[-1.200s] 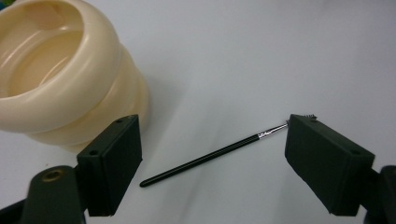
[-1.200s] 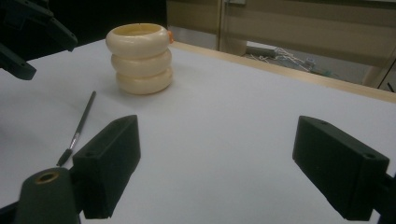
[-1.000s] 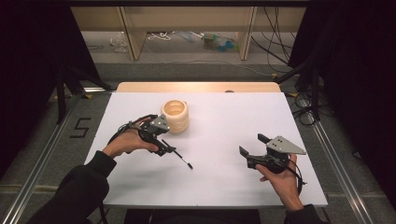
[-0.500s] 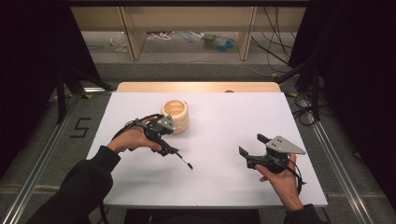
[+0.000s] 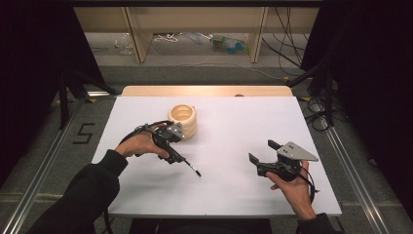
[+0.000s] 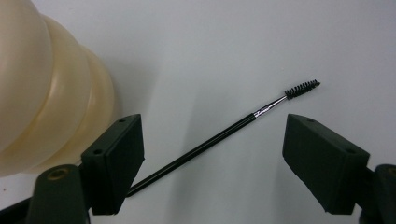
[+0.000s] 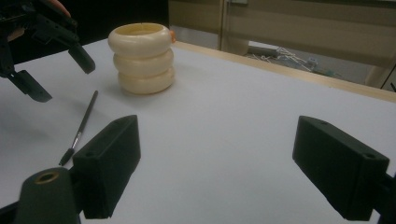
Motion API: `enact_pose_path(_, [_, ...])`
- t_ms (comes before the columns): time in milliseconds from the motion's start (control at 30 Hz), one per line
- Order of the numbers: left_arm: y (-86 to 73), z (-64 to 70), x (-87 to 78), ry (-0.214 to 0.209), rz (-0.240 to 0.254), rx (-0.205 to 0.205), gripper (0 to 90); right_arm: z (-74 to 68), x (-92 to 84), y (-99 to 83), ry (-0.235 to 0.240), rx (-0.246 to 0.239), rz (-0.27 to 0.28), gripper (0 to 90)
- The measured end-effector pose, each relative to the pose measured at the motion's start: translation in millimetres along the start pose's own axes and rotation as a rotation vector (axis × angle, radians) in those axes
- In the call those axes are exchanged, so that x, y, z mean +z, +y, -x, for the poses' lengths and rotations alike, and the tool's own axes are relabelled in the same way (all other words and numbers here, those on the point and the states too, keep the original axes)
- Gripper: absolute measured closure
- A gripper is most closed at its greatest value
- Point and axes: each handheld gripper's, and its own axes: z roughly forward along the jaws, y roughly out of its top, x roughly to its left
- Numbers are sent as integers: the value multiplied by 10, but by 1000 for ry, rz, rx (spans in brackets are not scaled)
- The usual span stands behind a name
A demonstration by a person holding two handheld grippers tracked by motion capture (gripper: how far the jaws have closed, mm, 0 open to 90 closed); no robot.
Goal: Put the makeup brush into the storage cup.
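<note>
Standing far-left on the white desk [image 5: 234, 122], the cream ribbed pot [image 5: 183, 120] has an unseen interior; both grippers' jaws hang released, the left gripper [image 5: 171, 141] over a mascara wand [image 6: 219, 135], the right gripper [image 5: 263, 153] empty.

— What moved? 
— Your left gripper [image 5: 171, 138] crept toward the frame's upper middle, closer to the cream holder [image 5: 184, 119]; your forearm [image 5: 83, 187] followed.
— Anything else? 
— No; that's all.

A brush [image 5: 187, 165] lies on the table [image 5: 229, 126], before the ribbed pot [image 5: 183, 120].
</note>
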Motion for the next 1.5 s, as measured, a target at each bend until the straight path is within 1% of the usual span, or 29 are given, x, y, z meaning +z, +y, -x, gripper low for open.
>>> enact_pose_path(33, [4,-17,-7,1,-26,24,208,1,1,-2,-2,1,-3,163])
enact_pose_path(67, [4,-16,4,-2,-28,16,213,1,-9,1,-12,-5,-17,163])
enact_pose_path(100, [9,-21,12,-3,-27,20,212,0,2,-3,-3,-2,-5,163])
enact_pose_path(167, [21,-23,17,-9,-37,23,213,-1,4,0,1,-2,0,163])
enact_pose_path(233, [42,-26,19,-5,-53,41,214,0,5,-1,1,-2,-2,163])
enact_pose_path(267, [51,-25,20,-3,-57,43,213,3,-7,3,-10,-8,-17,163])
enact_pose_path(333, [62,-32,30,-16,-58,46,214,2,-8,3,-7,-5,-15,164])
enact_pose_path(367, [61,-31,38,-18,-63,48,215,15,4,1,-10,-21,8,163])
enact_pose_path(400, [58,-32,50,-19,-67,51,215,14,3,1,-10,-21,9,163])
enact_pose_path(433, [55,-41,55,-22,-86,67,216,10,2,1,-6,-15,6,164])
enact_pose_path(467, [47,-34,73,-20,-83,57,217,16,5,1,-11,-25,10,163])
enact_pose_path(500, [45,-43,78,-23,-96,73,216,3,-6,2,-11,-10,-14,163])
enact_pose_path(600, [47,-48,102,-29,-103,70,217,1,-4,1,-9,-10,-17,163])
enact_pose_path(700, [74,-53,116,-30,-119,92,219,3,-3,1,-10,-12,-15,163])
enact_pose_path(733, [80,-36,123,-35,-114,72,219,3,-3,1,-10,-12,-15,163])
enact_pose_path(767, [93,-45,123,-37,-119,90,219,4,-4,1,-10,-13,-16,163])
enact_pose_path(833, [93,-29,142,-46,-115,74,220,1,-6,2,-9,-10,-19,164])
enact_pose_path(867, [95,-42,151,-48,-131,95,220,1,-6,3,-9,-10,-18,164])
enact_pose_path(900, [90,-47,158,-54,-156,104,221,2,-5,3,-9,-12,-17,164])
enact_pose_path(933, [81,-39,187,-50,-143,88,222,0,-4,2,-5,-11,-19,164])
enact_pose_path(1000, [72,-50,209,-58,-162,88,223,0,-4,2,-5,-11,-19,164])
enact_pose_path(1100, [65,-55,239,-69,-166,80,229,3,0,0,-9,-13,-18,164])
enact_pose_path(1167, [72,-57,244,-72,-176,89,231,5,-4,1,-5,-12,-26,164])
enact_pose_path(1233, [84,-59,246,-76,-192,108,235,5,-4,1,-5,-12,-26,164])
enact_pose_path(1267, [87,-44,256,-76,-192,103,237,4,-4,1,-5,-12,-26,164])
enact_pose_path(1333, [114,-53,256,-77,-220,139,238,4,-4,1,-4,-13,-27,164])
enact_pose_path(1367, [126,-50,263,-79,-216,134,239,3,-4,1,-3,-12,-27,164])
enact_pose_path(1400, [132,-40,277,-80,-200,118,241,3,-4,1,-3,-12,-27,164])
enact_pose_path(1500, [154,-51,299,-90,-232,146,255,4,0,-1,-1,-10,-24,164])
